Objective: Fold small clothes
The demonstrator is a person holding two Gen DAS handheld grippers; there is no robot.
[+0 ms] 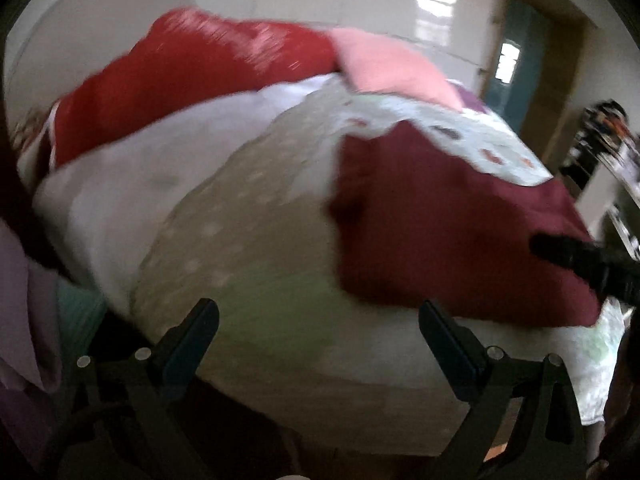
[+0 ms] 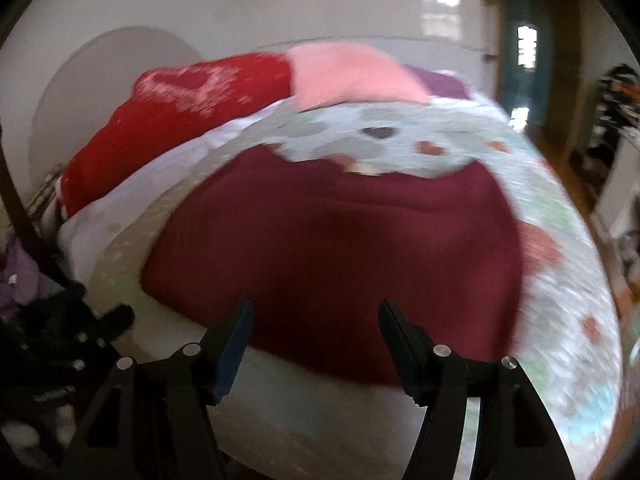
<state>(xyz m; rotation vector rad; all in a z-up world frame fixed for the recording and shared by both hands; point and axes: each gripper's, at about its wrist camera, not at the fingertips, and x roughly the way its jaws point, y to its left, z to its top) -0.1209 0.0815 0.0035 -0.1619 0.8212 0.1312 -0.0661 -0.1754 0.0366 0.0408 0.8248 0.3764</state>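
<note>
Both tools were spread wide and gripping nothing: the right tool (image 2: 316, 320) hovered just short of the maroon garment (image 2: 336, 240) lying flat on the bed (image 2: 560, 280). The left tool (image 1: 320, 320) had it ahead to its right. Seemingly a fold was about to start, calling for a pinch on the near edge.

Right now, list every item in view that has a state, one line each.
maroon garment: lying flat on the bed, ungripped
red blanket: bunched at the bed's far side
pink cloth: lying beside the red blanket
left gripper: open, empty
right gripper: open, empty
</note>
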